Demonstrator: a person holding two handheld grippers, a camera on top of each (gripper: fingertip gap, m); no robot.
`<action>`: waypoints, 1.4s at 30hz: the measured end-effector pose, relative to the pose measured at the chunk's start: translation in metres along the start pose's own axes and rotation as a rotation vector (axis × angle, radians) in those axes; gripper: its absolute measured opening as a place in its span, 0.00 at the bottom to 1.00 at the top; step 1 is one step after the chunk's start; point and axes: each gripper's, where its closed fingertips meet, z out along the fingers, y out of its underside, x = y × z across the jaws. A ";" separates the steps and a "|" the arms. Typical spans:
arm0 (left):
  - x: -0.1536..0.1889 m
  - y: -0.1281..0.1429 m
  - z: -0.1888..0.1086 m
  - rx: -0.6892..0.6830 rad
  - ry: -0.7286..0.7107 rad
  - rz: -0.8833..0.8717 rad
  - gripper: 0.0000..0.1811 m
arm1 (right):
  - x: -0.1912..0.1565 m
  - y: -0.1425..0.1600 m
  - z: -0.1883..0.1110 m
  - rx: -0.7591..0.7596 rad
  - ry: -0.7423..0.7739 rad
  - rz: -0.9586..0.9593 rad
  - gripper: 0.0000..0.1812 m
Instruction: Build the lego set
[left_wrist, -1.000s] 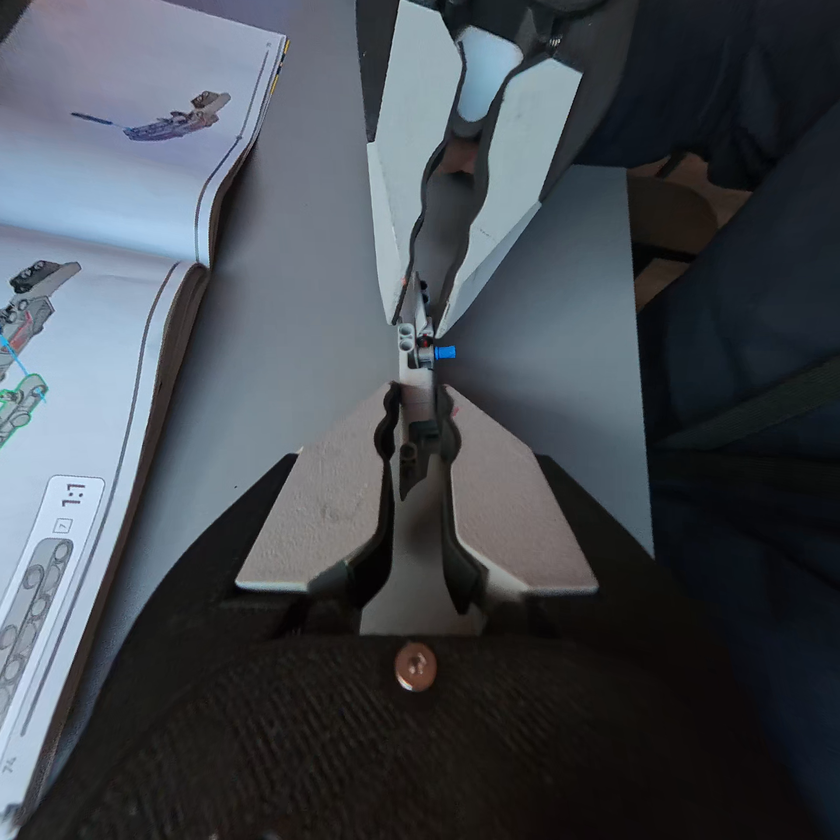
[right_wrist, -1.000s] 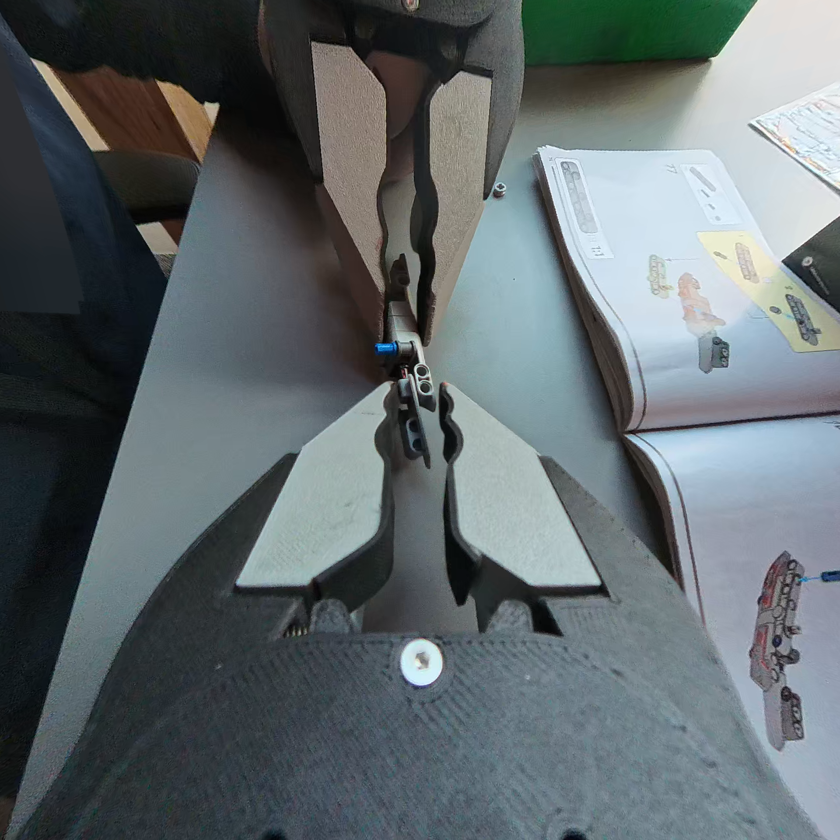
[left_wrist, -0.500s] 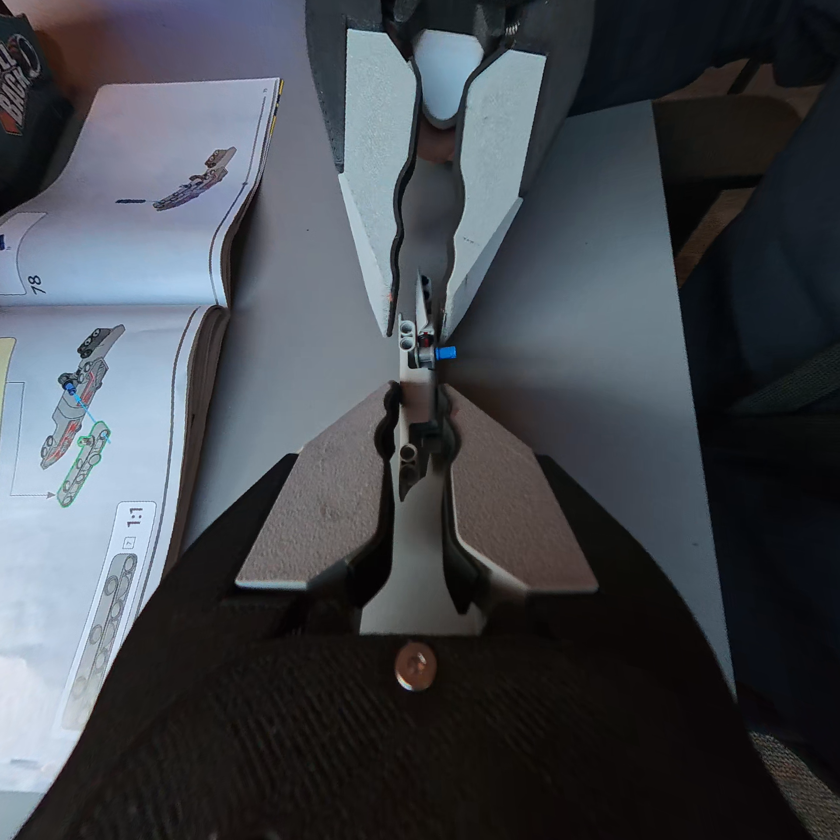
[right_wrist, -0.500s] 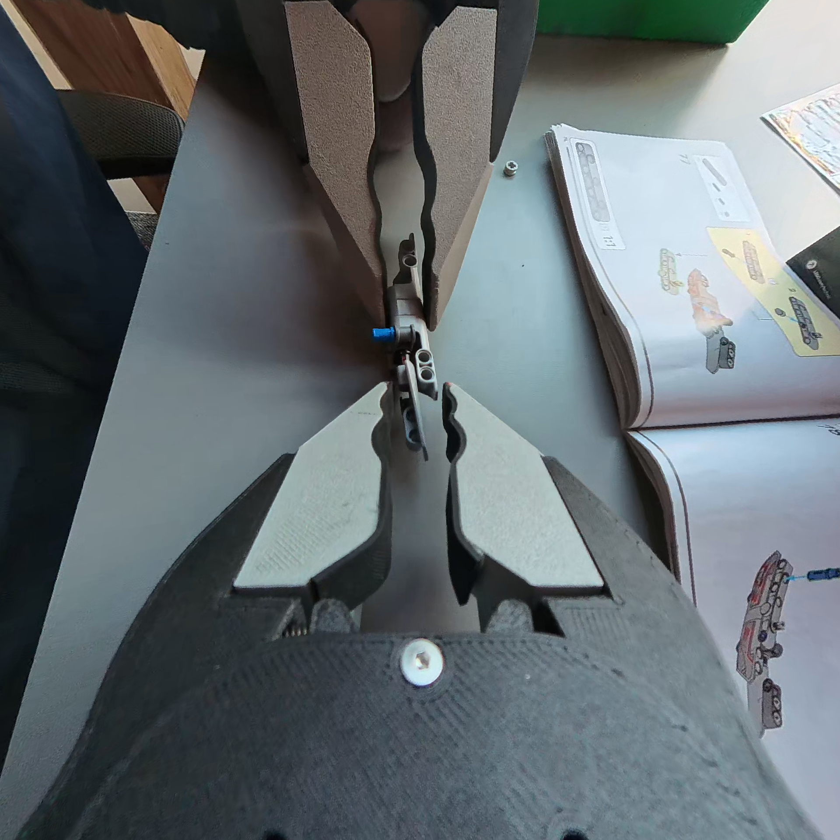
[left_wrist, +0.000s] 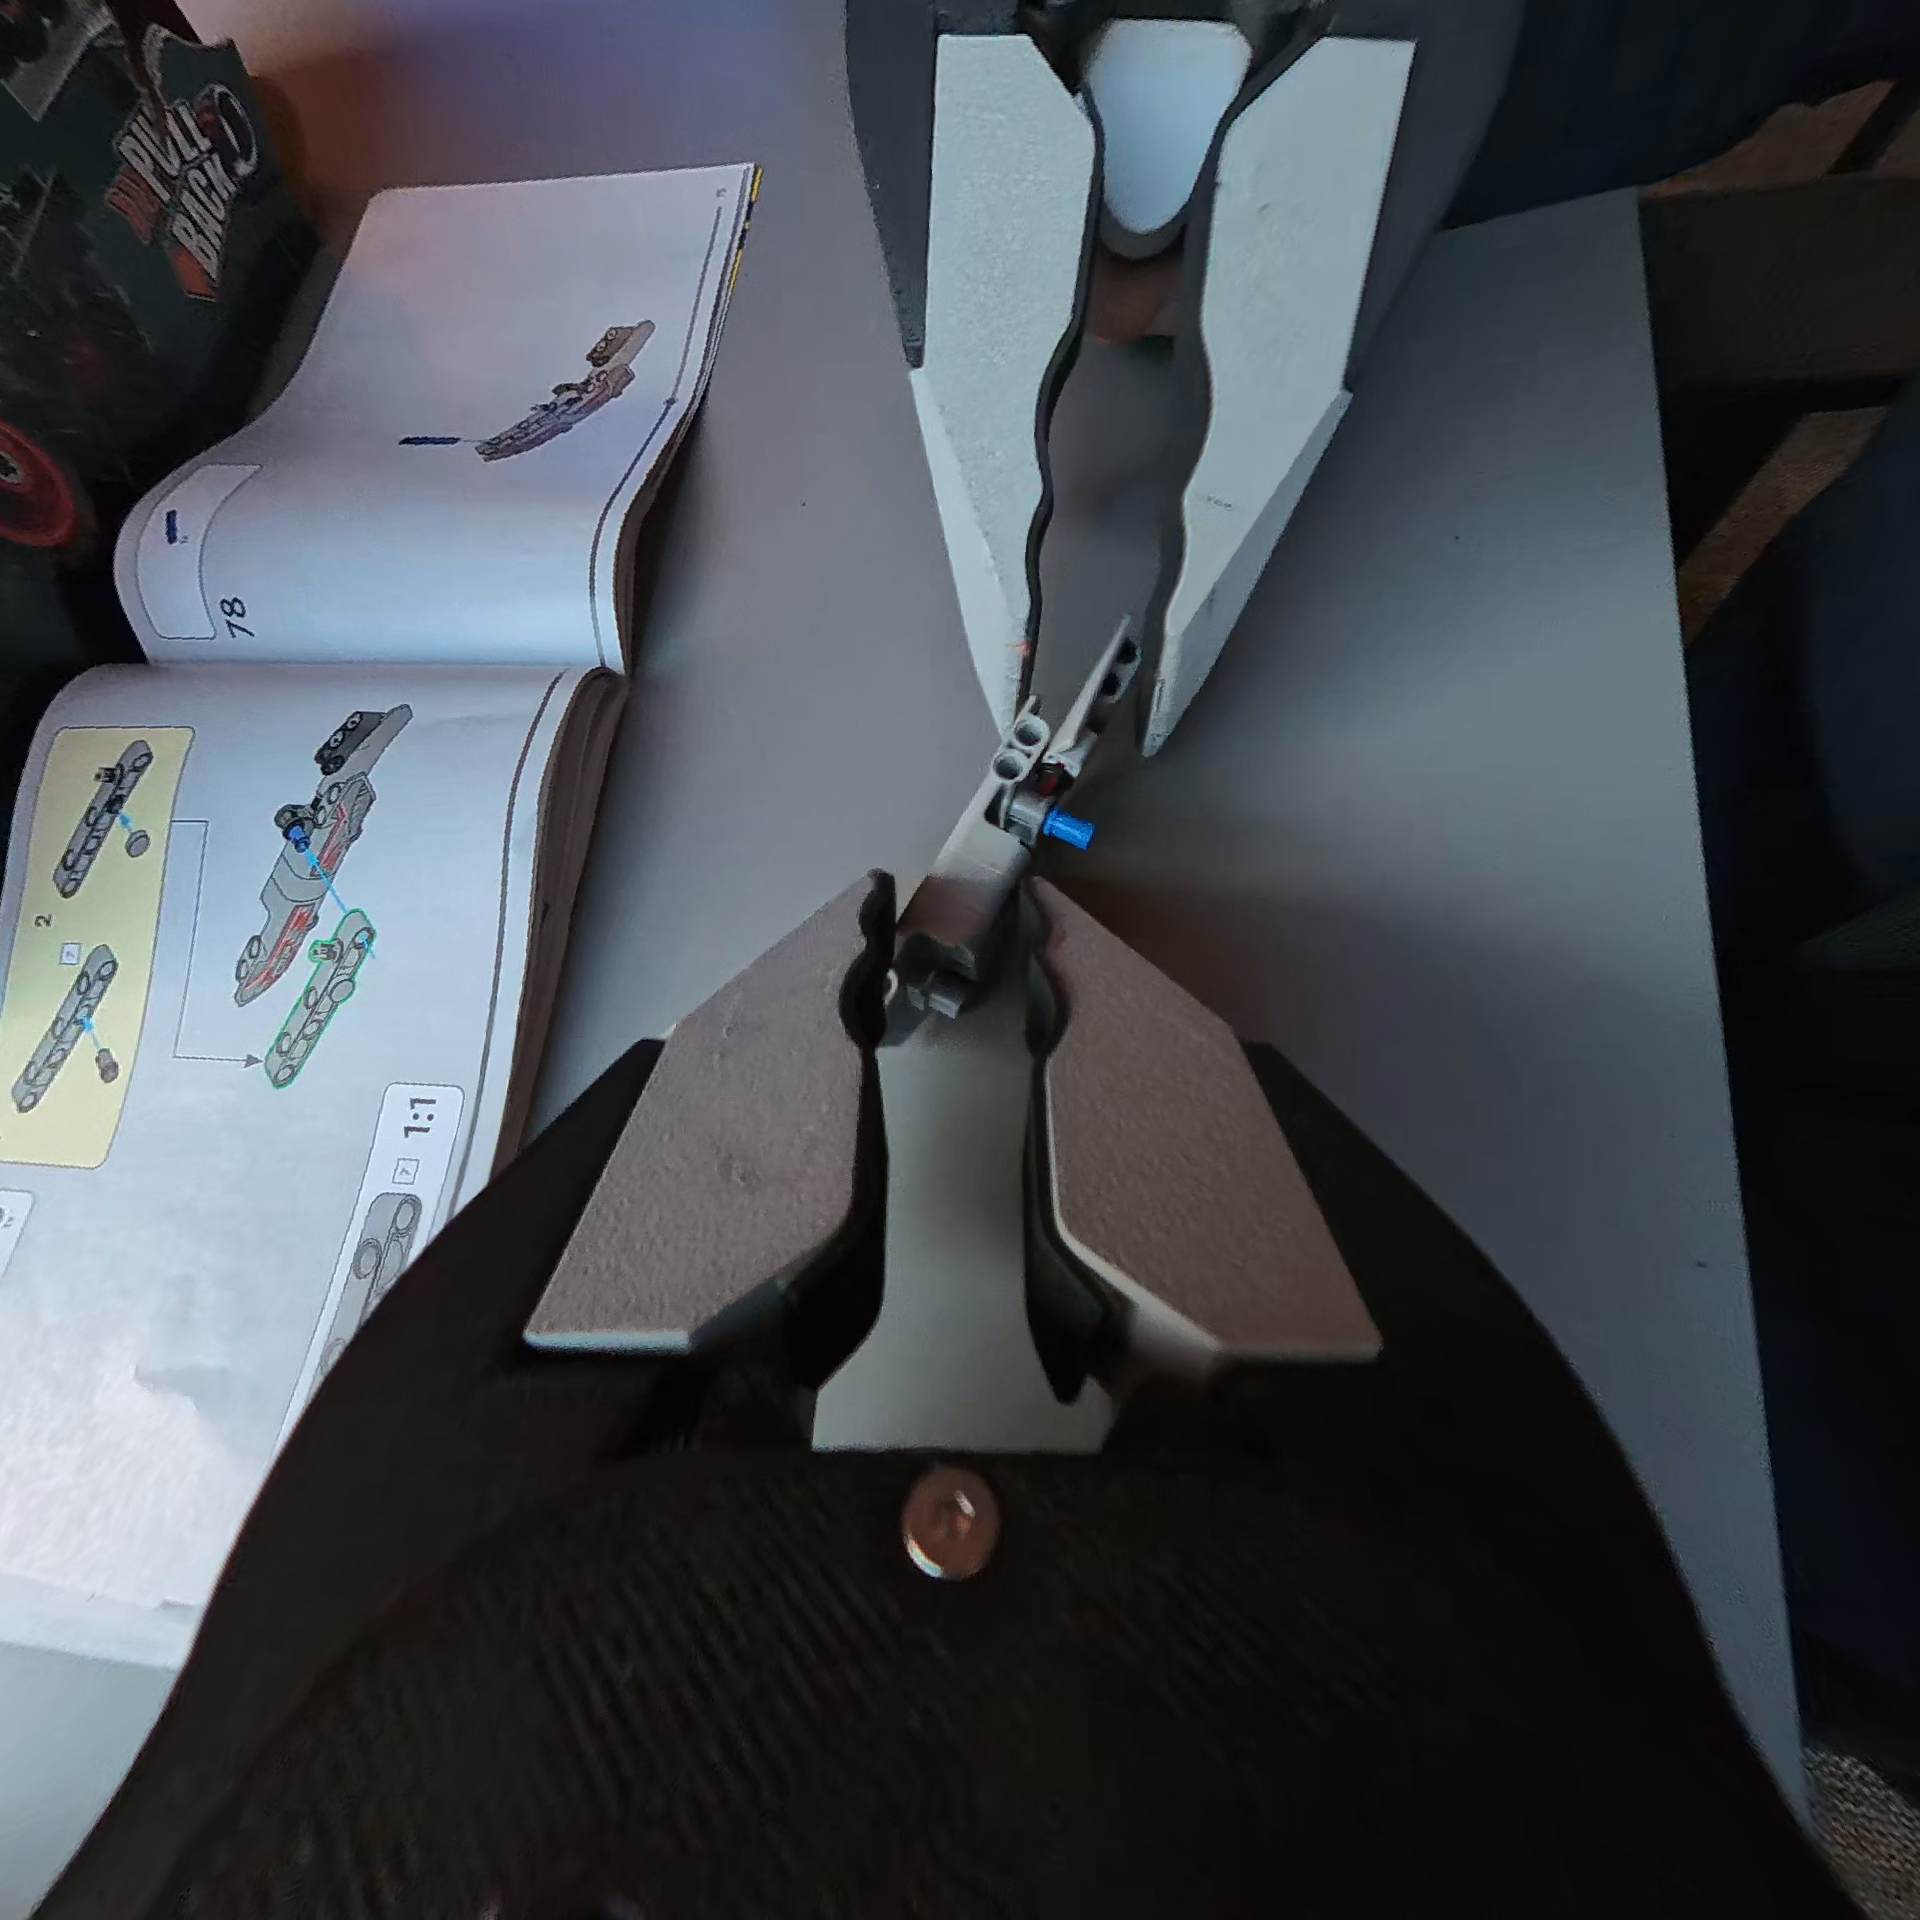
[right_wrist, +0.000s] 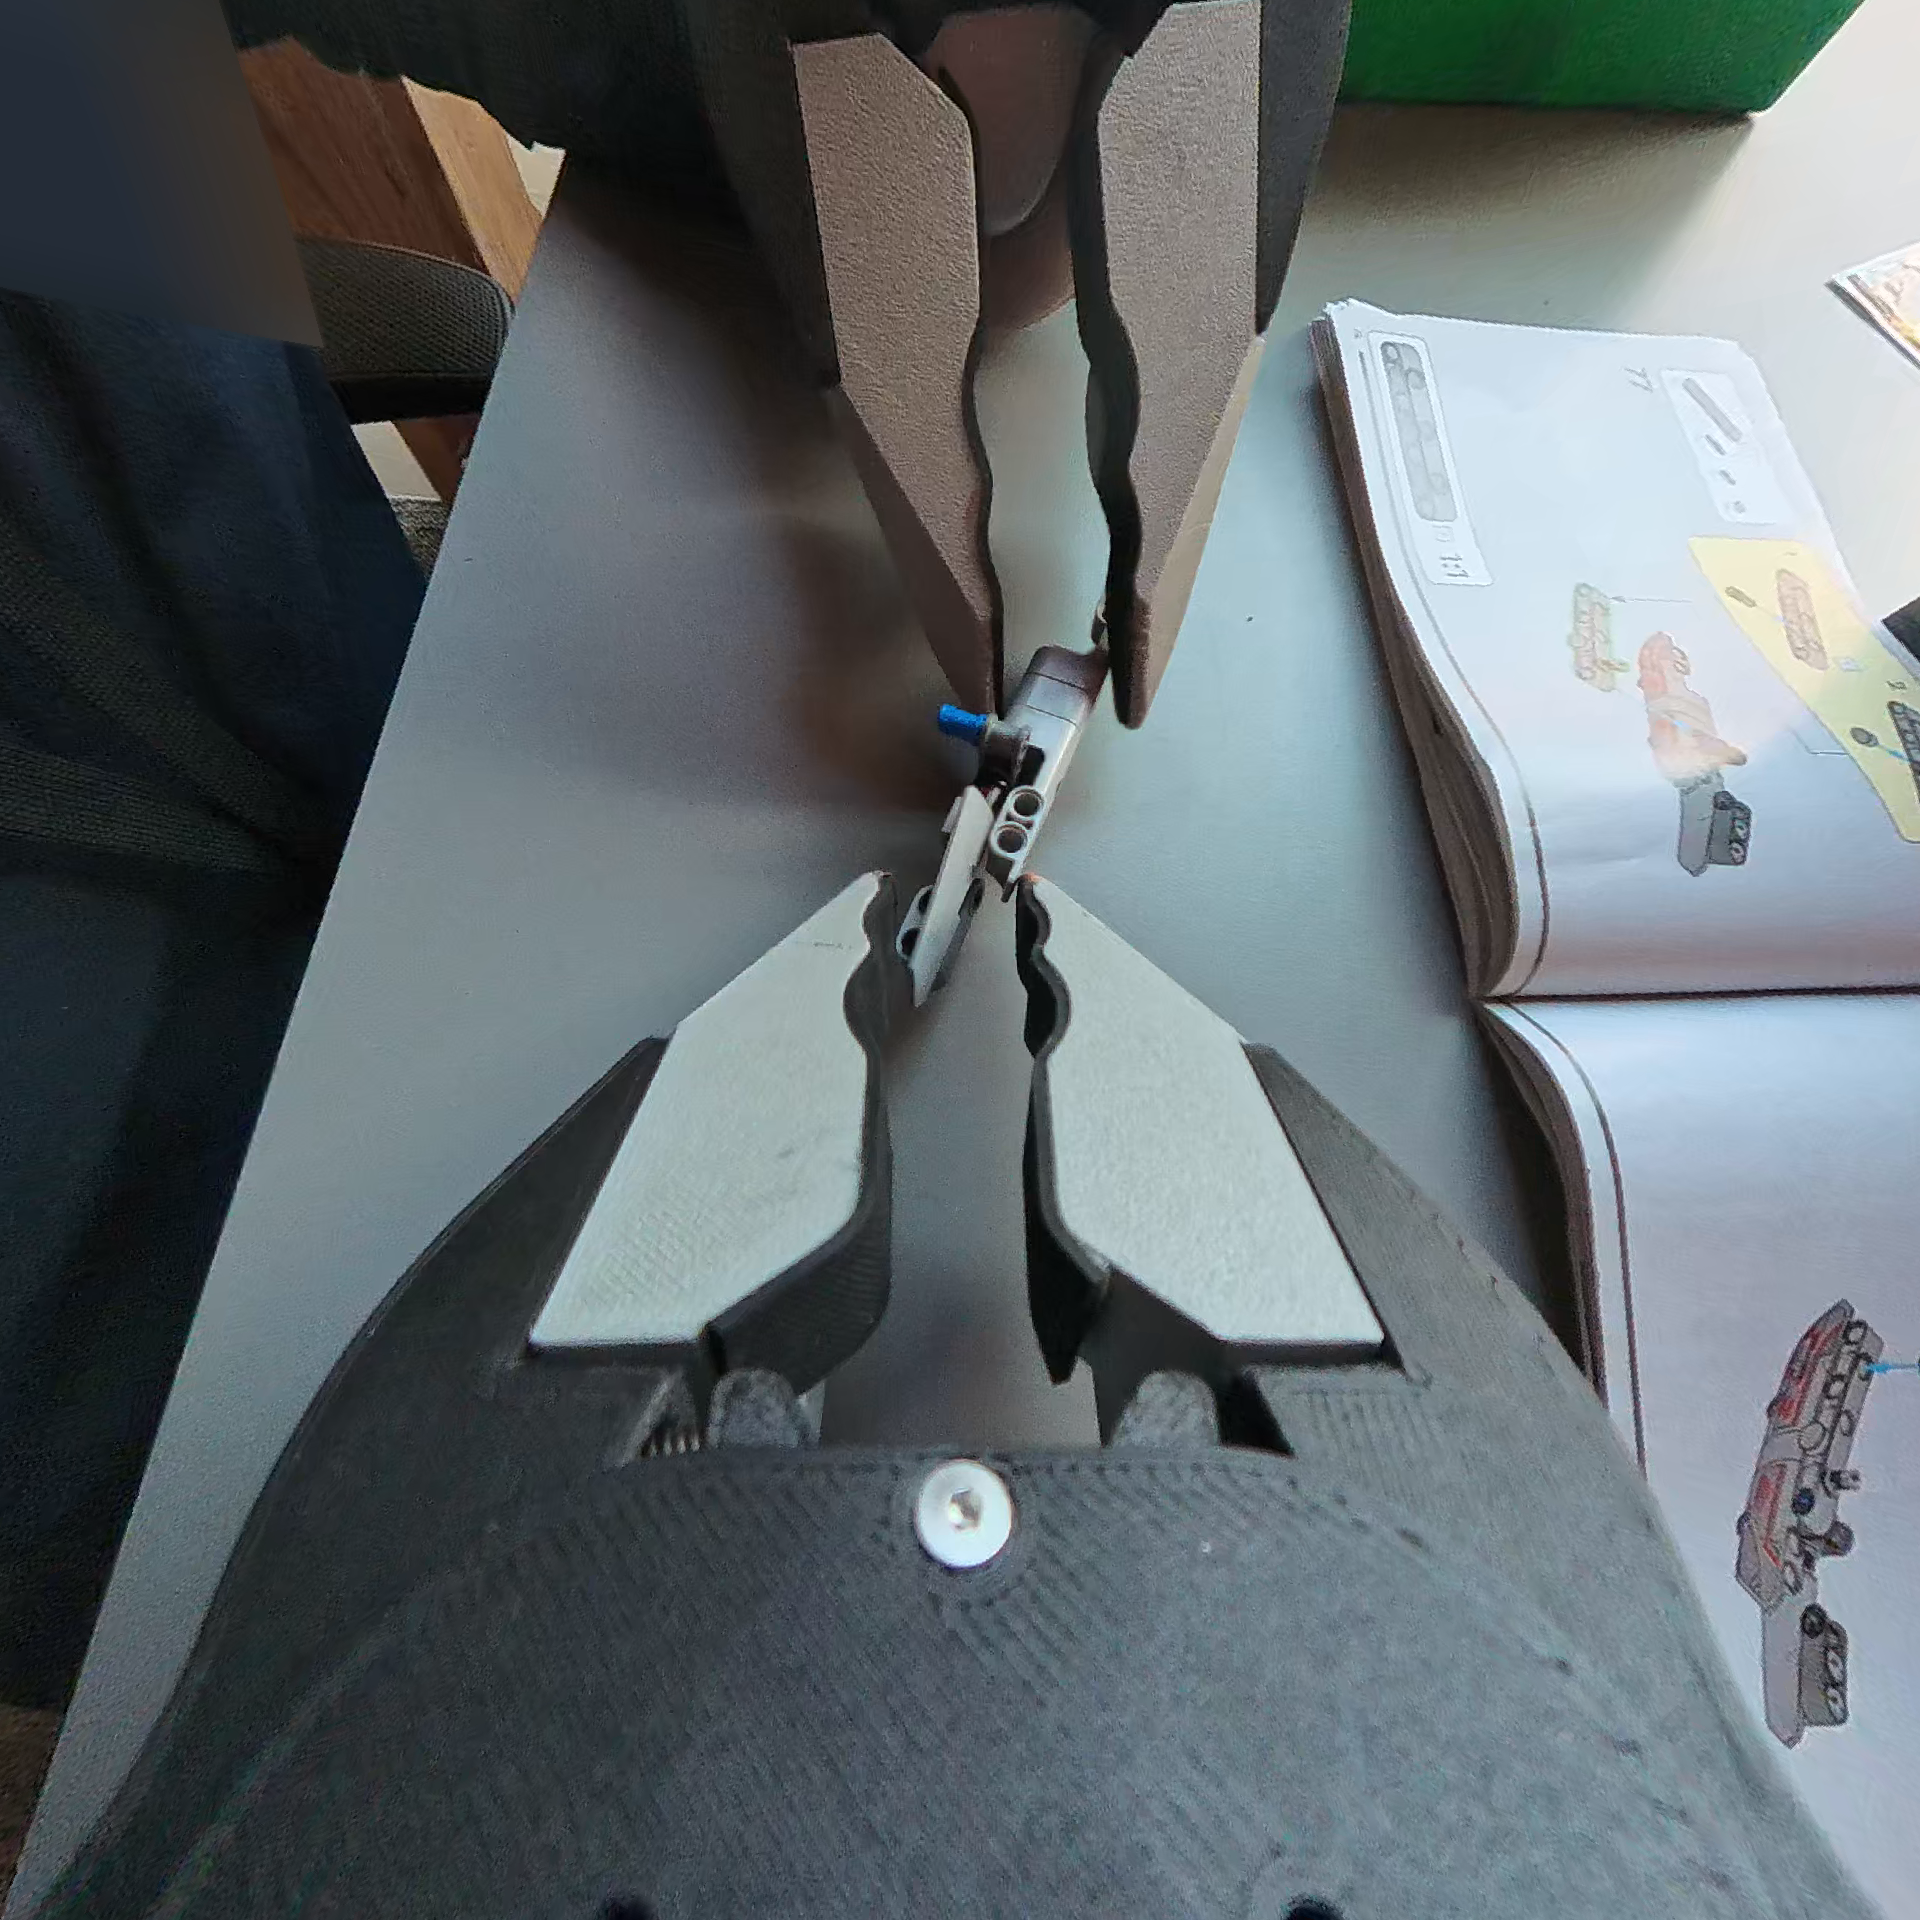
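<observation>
A small grey lego assembly (left_wrist: 987, 852) with a blue pin (left_wrist: 1068, 828) and a light grey two-hole connector (left_wrist: 1018, 748) hangs tilted between the two grippers over the grey table (left_wrist: 1403, 727). My left gripper (left_wrist: 961, 904) is shut on its darker near end, wedged slantwise between the fingers. My right gripper (right_wrist: 954, 883) faces it tip to tip. Its jaws stand slightly apart around the assembly's thin far end (right_wrist: 940, 914), which leans on one finger. The right wrist view shows the left gripper (right_wrist: 1055, 712) and the blue pin (right_wrist: 958, 719).
An open instruction booklet (left_wrist: 364, 520) lies beside the grippers, also in the right wrist view (right_wrist: 1662, 727). A dark lego box (left_wrist: 125, 260) stands behind it. A green box (right_wrist: 1558, 52) is at the table's back. A person's dark clothing (right_wrist: 156, 727) is past the table edge.
The assembly has swung from straight in line with the fingers to a slant. The right gripper's jaws have spread a little and both grippers have shifted slightly.
</observation>
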 end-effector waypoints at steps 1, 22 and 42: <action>-0.001 0.000 0.000 0.001 -0.004 0.001 0.11 | 0.000 0.000 0.000 0.004 -0.003 0.000 0.11; -0.003 -0.009 -0.014 0.059 -0.157 0.326 0.08 | 0.011 -0.002 -0.008 0.047 -0.031 0.159 0.27; 0.014 -0.033 -0.019 0.132 -0.594 1.055 0.06 | 0.010 -0.023 -0.026 0.204 -0.114 0.198 0.11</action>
